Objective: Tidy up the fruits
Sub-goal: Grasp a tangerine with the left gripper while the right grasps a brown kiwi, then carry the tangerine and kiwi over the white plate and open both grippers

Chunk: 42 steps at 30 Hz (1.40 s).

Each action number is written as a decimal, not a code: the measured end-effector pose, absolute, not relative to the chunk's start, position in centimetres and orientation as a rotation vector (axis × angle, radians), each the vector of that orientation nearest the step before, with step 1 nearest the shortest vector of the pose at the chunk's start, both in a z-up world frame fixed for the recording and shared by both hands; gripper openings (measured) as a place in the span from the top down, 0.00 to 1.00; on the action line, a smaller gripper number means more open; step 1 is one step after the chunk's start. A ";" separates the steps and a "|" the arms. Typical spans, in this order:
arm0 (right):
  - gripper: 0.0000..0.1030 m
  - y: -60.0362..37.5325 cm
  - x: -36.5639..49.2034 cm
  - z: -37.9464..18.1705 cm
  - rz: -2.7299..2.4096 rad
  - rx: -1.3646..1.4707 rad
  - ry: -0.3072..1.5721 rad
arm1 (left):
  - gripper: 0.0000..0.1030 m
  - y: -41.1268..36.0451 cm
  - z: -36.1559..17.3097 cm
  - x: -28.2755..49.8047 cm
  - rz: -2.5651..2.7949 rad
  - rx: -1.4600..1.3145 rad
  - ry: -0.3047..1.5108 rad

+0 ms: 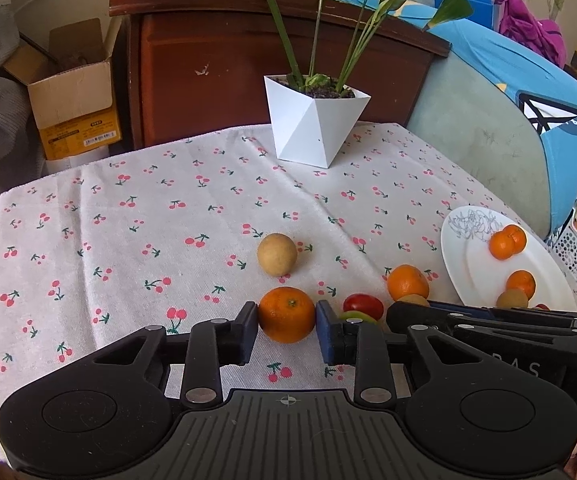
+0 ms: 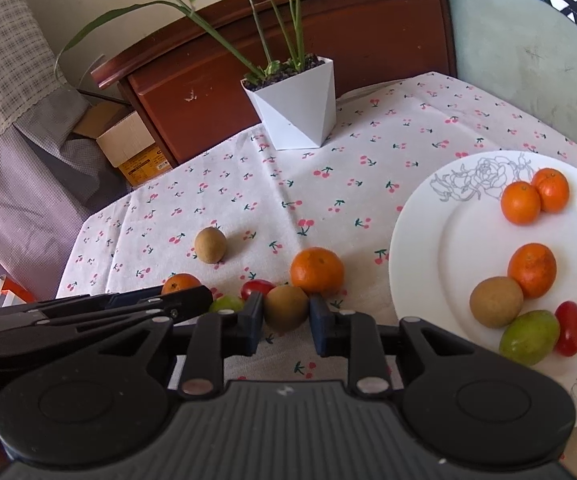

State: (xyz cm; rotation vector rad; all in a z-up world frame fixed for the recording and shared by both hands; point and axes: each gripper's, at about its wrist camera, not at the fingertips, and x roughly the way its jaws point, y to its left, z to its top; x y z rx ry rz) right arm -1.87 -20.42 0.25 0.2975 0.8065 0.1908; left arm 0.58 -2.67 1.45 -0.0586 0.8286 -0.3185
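Left wrist view: the left gripper [image 1: 287, 330] is clamped on an orange [image 1: 287, 314] resting on the cherry-print surface [image 1: 128, 216], its jaws pressed to both sides. The right gripper [image 2: 287, 322] is clamped likewise on a brown fruit [image 2: 286, 306]. The two tools are crowded side by side, with a tomato [image 1: 363, 306] and a green fruit [image 2: 227, 303] wedged between them and a second orange [image 2: 317, 270] just behind. A lone brown ball [image 1: 277, 254] is seen farther out. Open cloth is left toward the planter [image 1: 315, 123]. The plate [image 2: 420, 236], near the right edge, is loaded with fruit. Writing on the box [image 1: 76, 100] cannot be read.
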 end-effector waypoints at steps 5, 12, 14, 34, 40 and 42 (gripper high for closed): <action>0.76 -20.7 -2.1 0.9 0.195 0.314 0.791 | 0.72 -2.4 2.3 0.4 -0.296 -0.061 0.804; 0.76 -22.1 -2.2 2.4 0.168 0.341 0.746 | 0.72 -3.3 3.4 0.2 -0.314 -0.067 0.777; 0.76 -22.9 -2.3 2.8 0.151 0.356 0.732 | 0.72 -3.8 3.7 0.1 -0.328 -0.070 0.772; 0.76 -33.7 -4.2 3.7 -0.172 0.580 0.671 | 0.72 -12.7 4.5 0.9 -0.517 -0.064 0.752; 0.76 -34.7 -4.6 2.7 -0.248 0.615 0.715 | 0.72 -14.9 3.1 1.5 -0.556 -0.050 0.782; 0.76 -35.0 -4.7 2.4 -0.264 0.628 0.727 | 0.72 -15.5 2.8 1.6 -0.571 -0.050 0.792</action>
